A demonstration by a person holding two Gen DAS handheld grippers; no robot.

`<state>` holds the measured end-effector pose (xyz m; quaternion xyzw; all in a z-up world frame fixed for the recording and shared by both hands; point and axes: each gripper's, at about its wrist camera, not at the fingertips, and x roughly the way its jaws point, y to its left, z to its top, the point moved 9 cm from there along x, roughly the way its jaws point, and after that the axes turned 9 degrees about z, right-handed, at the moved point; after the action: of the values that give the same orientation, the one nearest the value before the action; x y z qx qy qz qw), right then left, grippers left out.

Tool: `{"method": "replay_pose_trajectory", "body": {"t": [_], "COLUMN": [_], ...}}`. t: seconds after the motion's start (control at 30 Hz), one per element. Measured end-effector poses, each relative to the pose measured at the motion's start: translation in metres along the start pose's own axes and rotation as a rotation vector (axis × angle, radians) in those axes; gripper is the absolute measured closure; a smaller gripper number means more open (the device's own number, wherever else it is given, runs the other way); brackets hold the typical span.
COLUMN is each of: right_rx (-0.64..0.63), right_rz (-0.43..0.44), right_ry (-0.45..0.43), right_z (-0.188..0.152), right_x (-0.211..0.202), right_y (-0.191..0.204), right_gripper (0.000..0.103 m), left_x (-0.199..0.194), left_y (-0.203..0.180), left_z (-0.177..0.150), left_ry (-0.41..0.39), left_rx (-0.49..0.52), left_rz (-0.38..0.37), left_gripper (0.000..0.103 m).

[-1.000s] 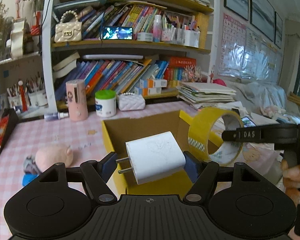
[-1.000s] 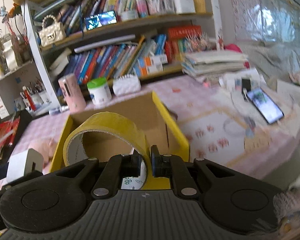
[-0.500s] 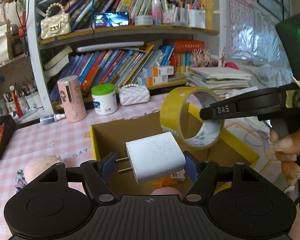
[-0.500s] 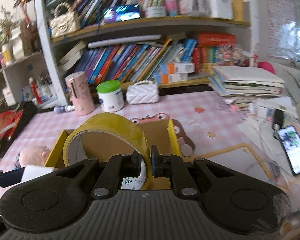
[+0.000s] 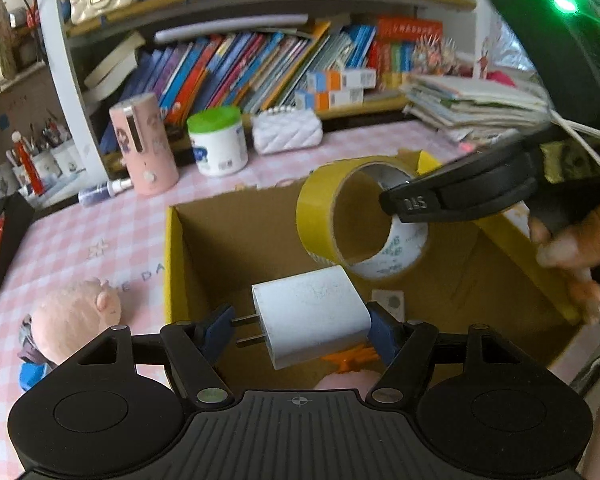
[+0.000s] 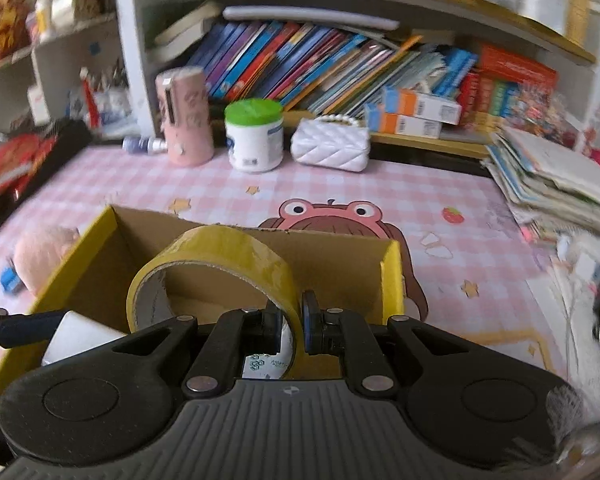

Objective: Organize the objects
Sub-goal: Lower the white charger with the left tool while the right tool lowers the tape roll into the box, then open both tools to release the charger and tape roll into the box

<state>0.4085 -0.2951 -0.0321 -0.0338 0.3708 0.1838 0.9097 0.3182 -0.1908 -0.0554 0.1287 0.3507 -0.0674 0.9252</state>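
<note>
My left gripper is shut on a white plug charger, prongs pointing left, held above the near part of an open yellow cardboard box. My right gripper is shut on the wall of a yellow tape roll and holds it over the same box. In the left wrist view the tape roll hangs over the box's right half, with the right gripper's finger through it. The charger shows at lower left in the right wrist view.
Inside the box lie a small white square, an orange piece and something pink. A pink plush toy lies left of the box. A pink cylinder, green-lidded jar and white quilted purse stand before the bookshelf.
Both grippers have moved forward and tilted down over the box, so its inside now shows. The tape roll has come lower, towards the box middle. Both grips are unchanged.
</note>
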Motion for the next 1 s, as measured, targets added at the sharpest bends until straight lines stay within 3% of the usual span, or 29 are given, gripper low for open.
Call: {"method": "replay_pose_trajectory", "body": {"t": [0.27, 0.4, 0.63, 0.77, 0.9, 1.0], "right_rx": [-0.091, -0.127, -0.124, -0.109, -0.088, -0.075], "right_rz": [0.066, 0.068, 0.088, 0.090, 0.099, 0.099], "right_ry": [0.203, 0.261, 0.266, 0.255, 0.223, 0.189], "right_z": [-0.010, -0.019, -0.017, -0.016, -0.012, -0.009], "right_x": [0.050, 0.063, 0.065, 0.061, 0.050, 0.037], "right_y": [0.008, 0.010, 0.013, 0.012, 0.011, 0.011], "right_gripper": [0.093, 0.093, 0.091, 0.087, 0.075, 0.075], "left_x": [0.022, 0.024, 0.024, 0.016, 0.005, -0.005], "left_y": [-0.006, -0.009, -0.012, -0.012, -0.010, -0.006], "left_z": [-0.006, -0.007, -0.007, -0.002, 0.000, 0.001], "left_ry": [0.093, 0.098, 0.097, 0.055, 0.013, -0.017], "left_rx": [0.041, 0.054, 0.047, 0.036, 0.041, 0.030], "left_rz": [0.045, 0.049, 0.049, 0.040, 0.055, 0.061], "left_gripper": [0.032, 0.032, 0.031, 0.030, 0.030, 0.025]}}
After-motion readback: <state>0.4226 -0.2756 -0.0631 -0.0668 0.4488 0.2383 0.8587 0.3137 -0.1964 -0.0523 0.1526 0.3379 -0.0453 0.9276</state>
